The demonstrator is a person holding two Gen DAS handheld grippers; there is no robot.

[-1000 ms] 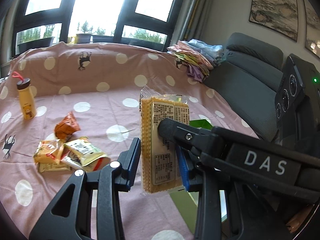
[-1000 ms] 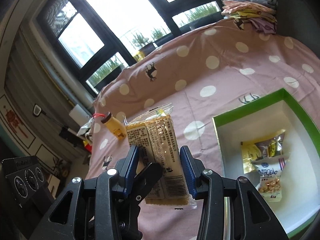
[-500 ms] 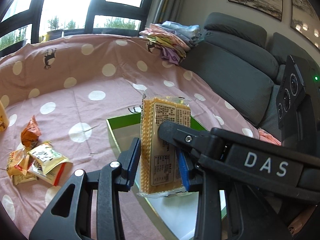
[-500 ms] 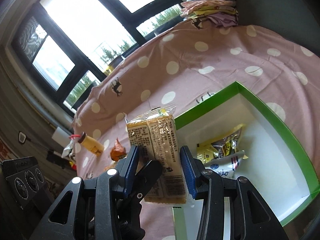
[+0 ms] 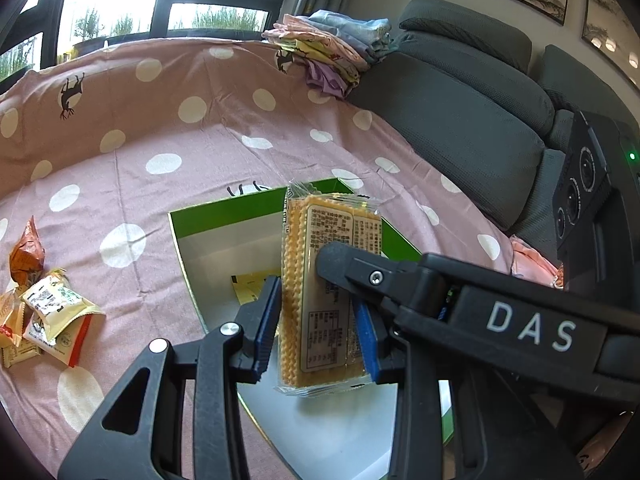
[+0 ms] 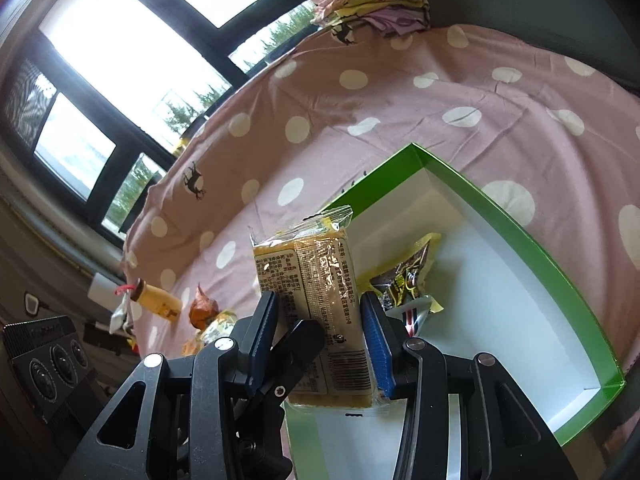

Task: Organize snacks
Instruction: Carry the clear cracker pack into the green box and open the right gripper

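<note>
Green-rimmed box lies under the cracker pack, clamped by both grippers.

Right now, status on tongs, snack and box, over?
Both tongs shut on cracker pack, above green box. Two packets inside. Drop path clear.

Two black hand-held gripper frames, matt plastic, built from triangular cut-out struts. Left hand-held gripper: blue ribbed pads on the inner faces, round silver screws at the finger joints. Right hand-held gripper: same blue pads, same silver screws, white "DAS" lettering along one arm, boxy black housing with round dials and a small green light.
</note>
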